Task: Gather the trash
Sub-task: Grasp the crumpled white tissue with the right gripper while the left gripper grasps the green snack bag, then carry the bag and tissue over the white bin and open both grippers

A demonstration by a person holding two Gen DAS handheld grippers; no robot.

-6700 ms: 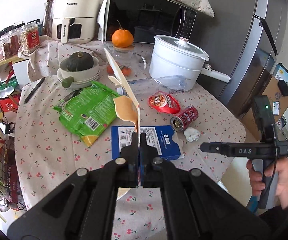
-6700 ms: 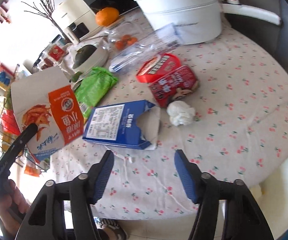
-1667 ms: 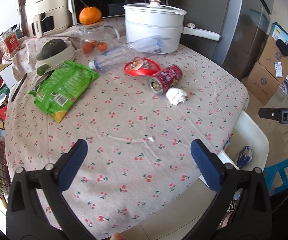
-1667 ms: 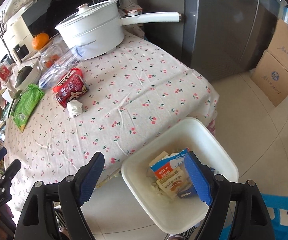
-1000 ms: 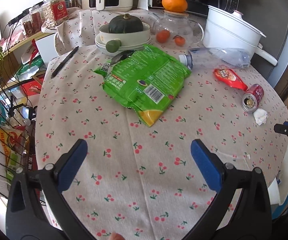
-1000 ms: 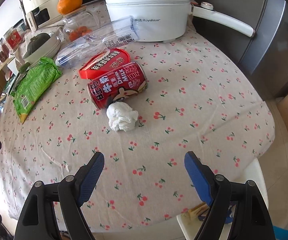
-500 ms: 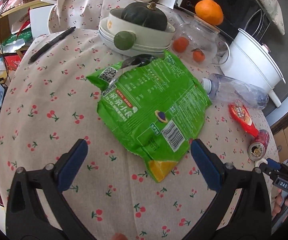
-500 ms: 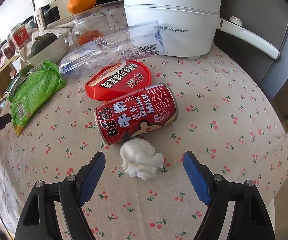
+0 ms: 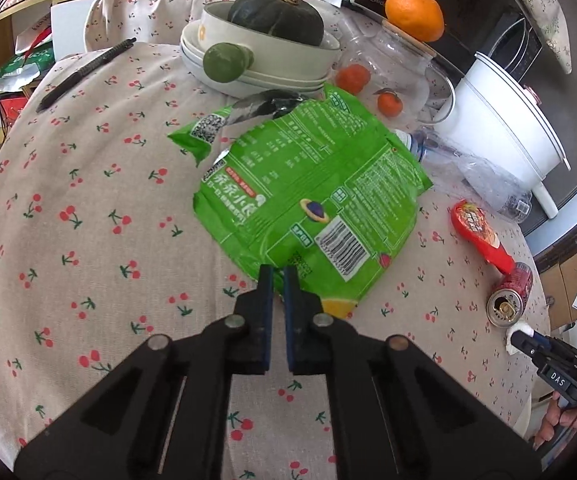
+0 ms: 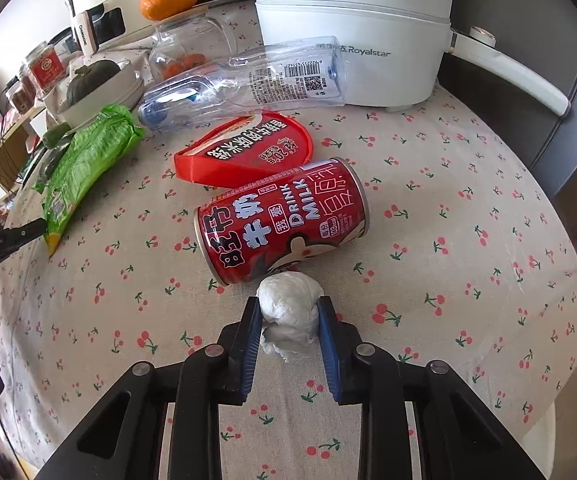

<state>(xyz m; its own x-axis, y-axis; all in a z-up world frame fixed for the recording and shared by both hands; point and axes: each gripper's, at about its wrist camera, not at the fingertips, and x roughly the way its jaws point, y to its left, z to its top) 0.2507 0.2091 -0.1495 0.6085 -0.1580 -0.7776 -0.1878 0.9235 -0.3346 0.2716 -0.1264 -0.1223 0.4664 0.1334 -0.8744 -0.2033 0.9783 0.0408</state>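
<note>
Right now my left gripper is pinched shut on the green wrapper mid-table, my right gripper closing around the tissue wad near the table's edge; can, red lid and bottle remain.

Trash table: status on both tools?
Left tool shut on green snack bag, near edge. Right tool closing, pads on crumpled tissue. Red can right behind tissue, on its side; nothing blocking.
</note>
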